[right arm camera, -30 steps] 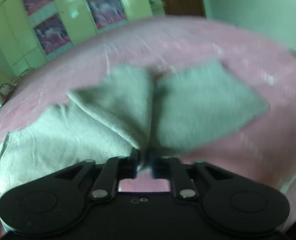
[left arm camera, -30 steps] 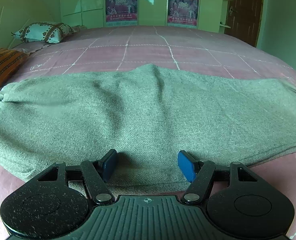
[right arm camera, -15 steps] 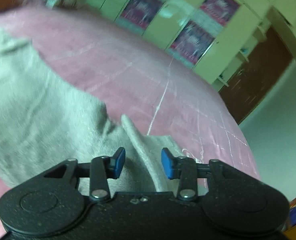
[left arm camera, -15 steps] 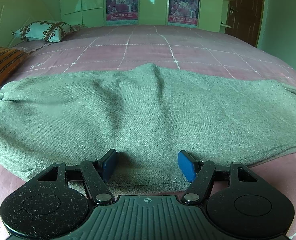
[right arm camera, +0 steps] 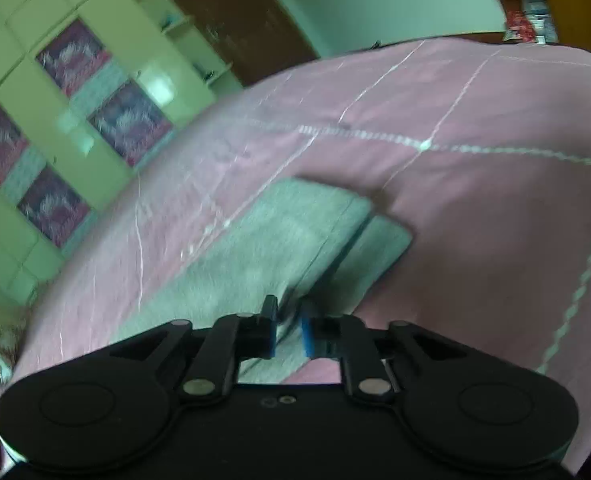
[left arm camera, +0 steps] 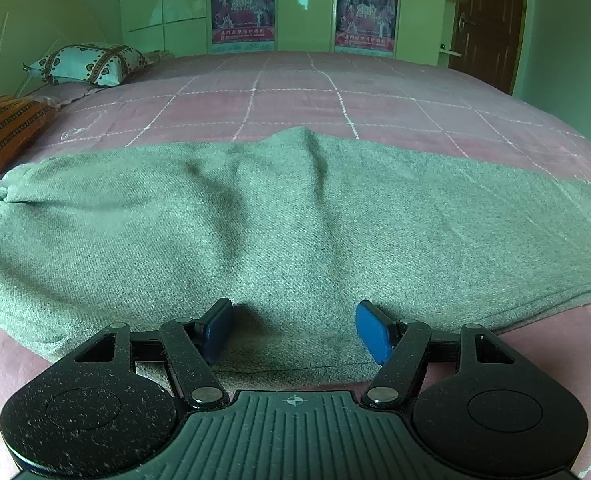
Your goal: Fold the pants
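Observation:
The grey-green pants (left arm camera: 279, 216) lie flat across the pink checked bed, folded lengthwise, waist end bunched at the left. My left gripper (left arm camera: 293, 330) is open and empty, its blue pads resting over the pants' near edge. In the right wrist view the two stacked leg ends (right arm camera: 295, 236) of the pants lie on the bed, the upper leg a little offset from the lower. My right gripper (right arm camera: 288, 330) hovers at the near edge of the legs with its jaws narrowly apart and some fabric seen between them; the view is blurred and I cannot tell if it grips.
A patterned pillow (left arm camera: 87, 64) and an orange striped cushion (left arm camera: 3, 128) lie at the bed's far left. A wardrobe with posters (left arm camera: 303, 8) and a brown door (left arm camera: 487, 20) stand behind the bed. A shelf with books (right arm camera: 527, 4) is at the right.
The right gripper let go of the leg, opened, swung to the leg ends and narrowed its jaws again. The left gripper has stayed still and open.

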Available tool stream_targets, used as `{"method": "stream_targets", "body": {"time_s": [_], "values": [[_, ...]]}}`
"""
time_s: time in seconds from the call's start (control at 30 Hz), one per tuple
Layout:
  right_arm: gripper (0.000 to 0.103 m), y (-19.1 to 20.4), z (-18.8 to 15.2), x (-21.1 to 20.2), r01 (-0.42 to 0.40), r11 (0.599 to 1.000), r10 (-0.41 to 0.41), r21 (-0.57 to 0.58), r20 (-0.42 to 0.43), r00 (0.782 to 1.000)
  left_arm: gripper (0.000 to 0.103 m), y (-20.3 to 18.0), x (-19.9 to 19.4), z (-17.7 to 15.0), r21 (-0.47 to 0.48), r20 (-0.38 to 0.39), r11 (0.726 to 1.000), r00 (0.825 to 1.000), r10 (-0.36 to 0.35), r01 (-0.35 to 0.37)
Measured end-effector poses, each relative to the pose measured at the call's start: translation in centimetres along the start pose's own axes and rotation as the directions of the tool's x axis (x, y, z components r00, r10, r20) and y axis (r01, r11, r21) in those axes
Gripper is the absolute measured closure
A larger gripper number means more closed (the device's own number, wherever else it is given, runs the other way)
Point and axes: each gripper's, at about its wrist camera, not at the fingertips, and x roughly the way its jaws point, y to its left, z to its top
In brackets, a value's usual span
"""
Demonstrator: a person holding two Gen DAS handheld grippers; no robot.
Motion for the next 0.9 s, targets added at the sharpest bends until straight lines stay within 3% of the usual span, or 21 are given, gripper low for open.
{"method": "stream_targets", "body": {"time_s": [0.1, 0.23, 0.33, 0.5, 0.63, 0.73, 0.8, 0.9], "values": [[0.085, -0.8, 0.8, 1.3, -0.016, 0.995, 0.019, 0.098, -0.023, 1.000, 0.035, 0.0, 0.0, 0.0, -0.002, 0.000, 1.000, 1.000, 0.003, -0.003], [0.087, -2.2, 1.1, 1.3, -0.026, 0.986, 0.034, 0.166, -0.041, 0.999, 0.035, 0.0, 0.0, 0.1, -0.003, -0.002, 1.000, 1.000, 0.004, -0.004], [0.097, -1.6, 1.1, 1.5, 0.003, 0.996, 0.002, 0.091, -0.055, 0.998, 0.035, 0.0, 0.0, 0.0, -0.006, 0.002, 1.000, 1.000, 0.009, -0.009], [0.101, -0.6, 1.0, 0.2, 0.026, 0.999, -0.028, -0.039, -0.053, 0.998, 0.035, -0.2, -0.4, 0.2, -0.010, 0.010, 1.000, 1.000, 0.024, -0.024], [0.103, 0.7, 1.2, -1.1, 0.007, 0.996, -0.010, -0.091, -0.025, 1.000, 0.035, 1.0, -2.7, 0.7, -0.076, 0.094, 0.995, 0.993, 0.076, -0.069], [0.103, 2.3, 2.0, -3.9, -0.050, 0.987, 0.058, -0.152, 0.052, 0.997, 0.035, 2.7, -1.7, 0.5, -0.090, 0.035, 0.990, 0.993, 0.110, -0.106], [0.103, 2.8, 2.3, -4.8, -0.064, 0.984, 0.076, -0.168, 0.067, 0.995, 0.035, 2.9, -0.7, -0.1, -0.054, 0.005, 0.995, 0.996, 0.089, -0.089], [0.103, 0.9, 1.7, -3.3, 0.022, 0.993, -0.022, -0.120, -0.002, 1.000, 0.035, 2.4, -0.4, -0.1, -0.020, -0.001, 0.995, 0.995, 0.098, -0.098]]}}
